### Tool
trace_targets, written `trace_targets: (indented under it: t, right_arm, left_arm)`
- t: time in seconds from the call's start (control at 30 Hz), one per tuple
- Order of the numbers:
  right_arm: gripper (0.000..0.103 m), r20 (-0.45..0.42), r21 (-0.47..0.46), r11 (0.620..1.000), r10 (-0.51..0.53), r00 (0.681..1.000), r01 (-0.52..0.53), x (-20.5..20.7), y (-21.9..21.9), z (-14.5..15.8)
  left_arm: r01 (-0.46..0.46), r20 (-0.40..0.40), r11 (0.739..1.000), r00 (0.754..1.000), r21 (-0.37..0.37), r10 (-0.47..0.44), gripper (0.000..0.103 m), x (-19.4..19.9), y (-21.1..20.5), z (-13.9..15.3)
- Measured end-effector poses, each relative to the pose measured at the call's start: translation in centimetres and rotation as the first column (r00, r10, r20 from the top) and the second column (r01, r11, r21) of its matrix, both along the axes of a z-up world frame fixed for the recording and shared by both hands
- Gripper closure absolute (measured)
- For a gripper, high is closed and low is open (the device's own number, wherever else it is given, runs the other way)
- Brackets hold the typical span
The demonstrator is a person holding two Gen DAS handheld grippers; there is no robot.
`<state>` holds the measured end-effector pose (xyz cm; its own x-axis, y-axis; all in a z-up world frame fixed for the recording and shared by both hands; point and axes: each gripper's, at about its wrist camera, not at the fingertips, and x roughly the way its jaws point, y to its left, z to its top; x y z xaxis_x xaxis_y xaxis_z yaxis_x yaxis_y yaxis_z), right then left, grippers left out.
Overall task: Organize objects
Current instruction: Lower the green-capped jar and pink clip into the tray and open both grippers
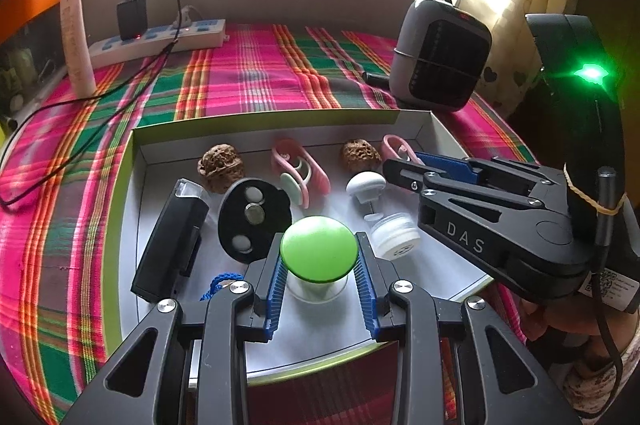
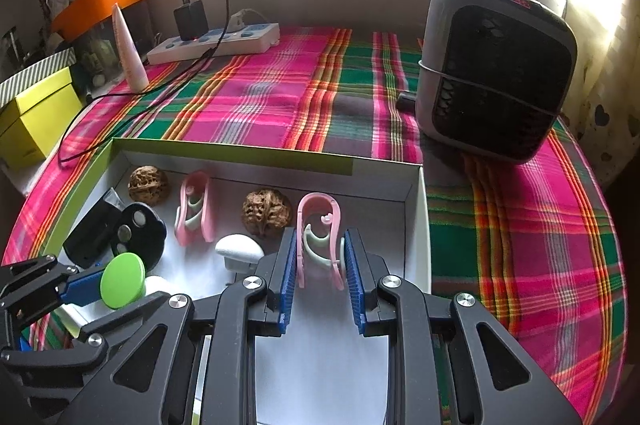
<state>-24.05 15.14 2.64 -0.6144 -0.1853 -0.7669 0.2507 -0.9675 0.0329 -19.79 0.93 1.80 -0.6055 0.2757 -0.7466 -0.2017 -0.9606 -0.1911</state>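
I have both grippers down in the box (image 1: 136, 145), each clamped on one item. My left gripper (image 1: 320, 265) holds the green knob (image 1: 318, 249) by its cap, the blue pads pressing on either side of the dome, so its clear base hangs free below. In the right wrist view the knob (image 2: 122, 279) tilts on edge at the box's near left, so I judge it is lifted off the floor, not resting.

My right gripper (image 2: 320, 265) is closed as far as it goes on the pink clip (image 2: 320, 237), pads squeezing its two long arms near their open ends. Held that way, the clip's loop points away from me toward the far wall, next to a walnut (image 2: 267, 212). I cannot tell whether the clip touches the floor.

The rest already looks sorted in pairs along the back: another walnut (image 1: 221, 167) and a second pink clip (image 1: 300, 171) sit on the left side, with a white knob (image 1: 366, 187), a white cap (image 1: 396, 235), a black disc (image 1: 254, 219) and a black case (image 1: 172, 241) nearer me. The box sits on a plaid cloth (image 2: 280, 93), with a heater (image 2: 496, 65) and a power strip (image 2: 216, 43) well clear behind it.

I judge the next placement wants the knob beside its white match.
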Motion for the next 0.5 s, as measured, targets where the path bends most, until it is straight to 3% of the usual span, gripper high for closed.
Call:
trace_targets:
  t: [0.5]
  right_arm:
    - [0.078, -0.004, 0.005, 1.0, 0.014, 1.0, -0.014, 0.19, -0.4, -0.18]
  left_arm:
    - [-0.003, 0.006, 1.0, 1.0, -0.002, 0.003, 0.073, -0.12, -0.05, -0.32]
